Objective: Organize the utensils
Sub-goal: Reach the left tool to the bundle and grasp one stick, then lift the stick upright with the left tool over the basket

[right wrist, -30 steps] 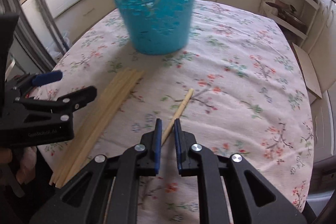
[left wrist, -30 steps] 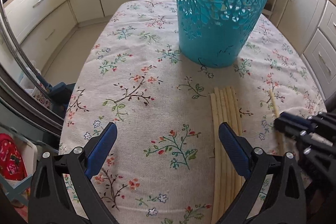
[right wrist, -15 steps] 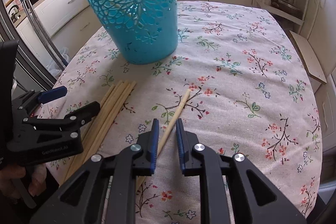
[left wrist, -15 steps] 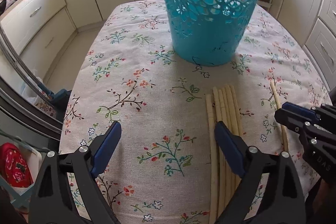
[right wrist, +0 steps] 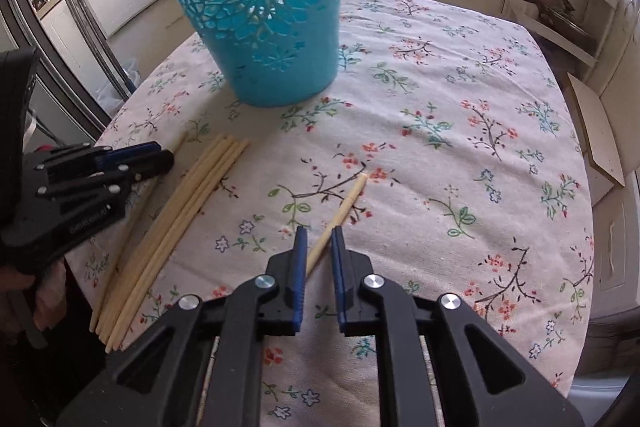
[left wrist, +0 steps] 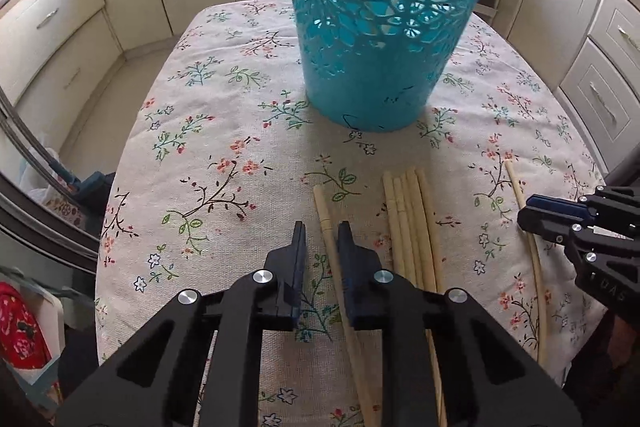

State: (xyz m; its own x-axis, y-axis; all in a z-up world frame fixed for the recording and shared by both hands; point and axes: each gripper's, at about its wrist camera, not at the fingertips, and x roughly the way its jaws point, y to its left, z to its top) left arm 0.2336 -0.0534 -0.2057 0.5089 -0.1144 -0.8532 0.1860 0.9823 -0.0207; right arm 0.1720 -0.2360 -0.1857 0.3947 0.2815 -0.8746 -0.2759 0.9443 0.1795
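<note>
Both tongs, left and right, are black plastic frames with triangular cut-outs, silver screws and blue ribbed pads.

A teal basket is pierced with flower-shaped cutouts. The cream tablecloth is printed with red and blue flowers on dark twigs. The chopsticks appear pale, possibly bamboo-coloured.

Pale chopsticks flat before teal basket
</note>
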